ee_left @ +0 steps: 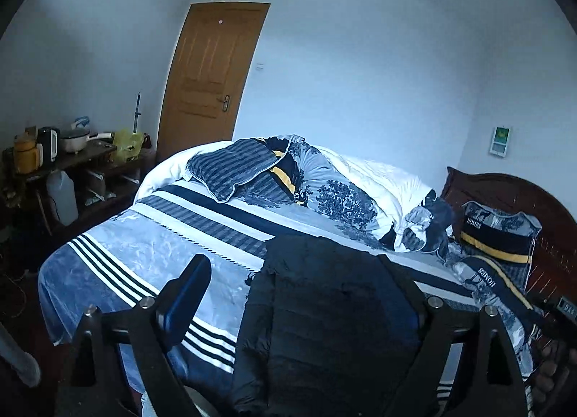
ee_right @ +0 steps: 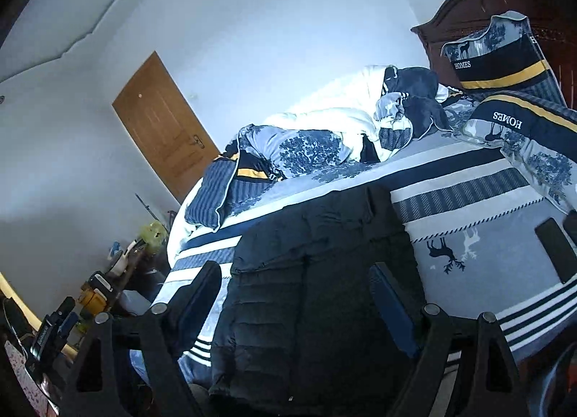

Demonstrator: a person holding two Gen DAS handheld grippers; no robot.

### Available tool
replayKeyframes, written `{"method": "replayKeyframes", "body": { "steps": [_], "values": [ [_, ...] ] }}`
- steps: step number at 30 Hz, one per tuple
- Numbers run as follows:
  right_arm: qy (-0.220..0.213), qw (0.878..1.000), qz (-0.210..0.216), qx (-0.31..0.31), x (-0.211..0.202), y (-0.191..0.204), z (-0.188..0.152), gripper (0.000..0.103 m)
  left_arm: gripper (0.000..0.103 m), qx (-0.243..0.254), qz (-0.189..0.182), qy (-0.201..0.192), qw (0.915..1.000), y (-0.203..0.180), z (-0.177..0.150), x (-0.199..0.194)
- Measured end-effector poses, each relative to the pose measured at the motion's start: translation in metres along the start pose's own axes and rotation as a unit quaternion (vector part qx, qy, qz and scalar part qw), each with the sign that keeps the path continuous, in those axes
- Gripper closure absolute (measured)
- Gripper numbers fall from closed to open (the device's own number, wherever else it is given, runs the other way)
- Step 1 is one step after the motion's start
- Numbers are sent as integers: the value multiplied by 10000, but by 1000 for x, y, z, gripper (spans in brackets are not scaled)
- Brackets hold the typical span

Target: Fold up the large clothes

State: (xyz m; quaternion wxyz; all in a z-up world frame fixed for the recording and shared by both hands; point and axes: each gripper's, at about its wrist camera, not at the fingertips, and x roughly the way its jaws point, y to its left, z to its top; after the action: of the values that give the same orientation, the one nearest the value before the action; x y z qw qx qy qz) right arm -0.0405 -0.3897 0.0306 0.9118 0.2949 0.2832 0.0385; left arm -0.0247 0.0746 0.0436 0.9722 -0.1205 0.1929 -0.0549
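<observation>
Bedroom, white walls, wooden door (ee_left: pixel 212 71); bed (ee_left: pixel 151 236) under striped blue-and-white cover. Black quilted jacket (ee_left: pixel 324 309) spread flat on near part of bed, running toward camera, hem end hanging at edge. Left gripper (ee_left: pixel 299 294) jaws spread wide, nothing gripped, poised above jacket. Right gripper (ee_right: pixel 295 294) likewise spread, empty, over same garment. Probably puffy, light, slippery shell, springy when folded; best pinched at shoulders or hem corners through several layers.
</observation>
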Motion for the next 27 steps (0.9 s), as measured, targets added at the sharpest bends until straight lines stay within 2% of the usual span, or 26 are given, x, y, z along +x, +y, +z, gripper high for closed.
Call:
{"method": "replayKeyframes", "body": {
  "steps": [7,13,17,24,27],
  "values": [
    [118,9996,-195,153,-8,-19,-11,17,13,25,16,528,9986,0,-17,16],
    [122,9987,-431,240,-8,-41,-10,17,13,290,92,646,9974,-12,-13,31],
    [337,9977,-482,324,6,-53,-16,17,13,367,202,785,9960,-14,-22,42],
    [708,9956,-568,224,29,-64,-35,17,13,166,277,1342,9904,-2,-51,64],
    [928,9933,-650,204,41,-76,-45,17,13,140,389,1768,9834,7,-69,88]
  ]
}}
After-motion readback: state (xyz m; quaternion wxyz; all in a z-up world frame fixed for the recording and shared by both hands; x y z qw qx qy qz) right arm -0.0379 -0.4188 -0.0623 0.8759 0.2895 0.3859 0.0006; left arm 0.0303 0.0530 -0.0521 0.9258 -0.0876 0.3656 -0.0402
